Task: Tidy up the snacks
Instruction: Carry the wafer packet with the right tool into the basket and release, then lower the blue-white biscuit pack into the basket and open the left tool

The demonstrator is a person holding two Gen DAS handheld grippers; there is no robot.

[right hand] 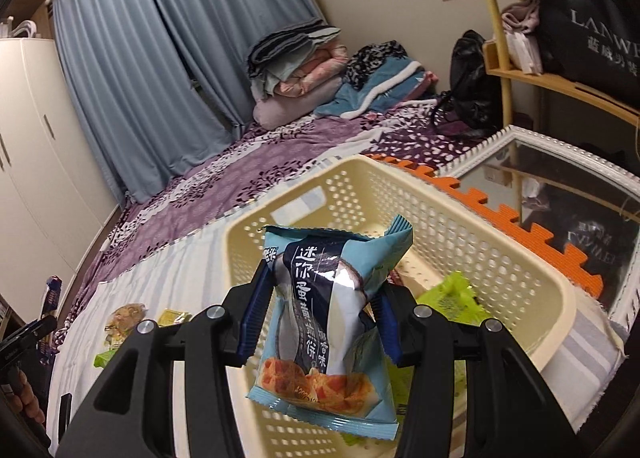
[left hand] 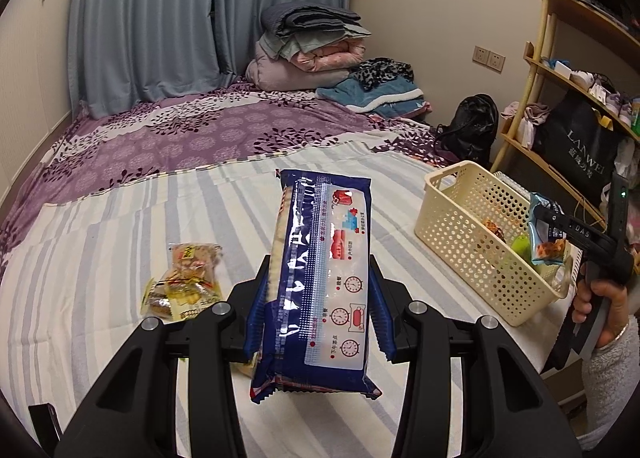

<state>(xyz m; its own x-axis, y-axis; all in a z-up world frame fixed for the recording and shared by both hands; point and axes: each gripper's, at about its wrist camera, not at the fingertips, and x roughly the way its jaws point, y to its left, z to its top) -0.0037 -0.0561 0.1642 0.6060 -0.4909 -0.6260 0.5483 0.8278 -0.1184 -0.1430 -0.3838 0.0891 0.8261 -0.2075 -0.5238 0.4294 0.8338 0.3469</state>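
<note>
My left gripper [left hand: 318, 290] is shut on a long dark blue cracker pack [left hand: 320, 278], held lengthwise above the striped bedsheet. My right gripper [right hand: 320, 298] is shut on a light blue snack bag [right hand: 332, 314] and holds it over the near end of the cream perforated basket [right hand: 440, 198]. In the left wrist view that same basket [left hand: 472, 254] stands on the bed to the right, with the right gripper [left hand: 550, 228] and its blue bag [left hand: 544, 234] above it. A green packet [right hand: 456, 298] lies inside the basket. Small yellow snack packets [left hand: 184, 282] lie loose on the sheet at the left.
A wooden shelf [left hand: 568, 70] with a black bag stands right of the bed. A framed mirror [right hand: 560, 194] and an orange foam mat [right hand: 520, 226] lie beyond the basket. Folded bedding [left hand: 308, 46] is piled at the bed's far end. A hand [left hand: 604, 306] grips the right tool.
</note>
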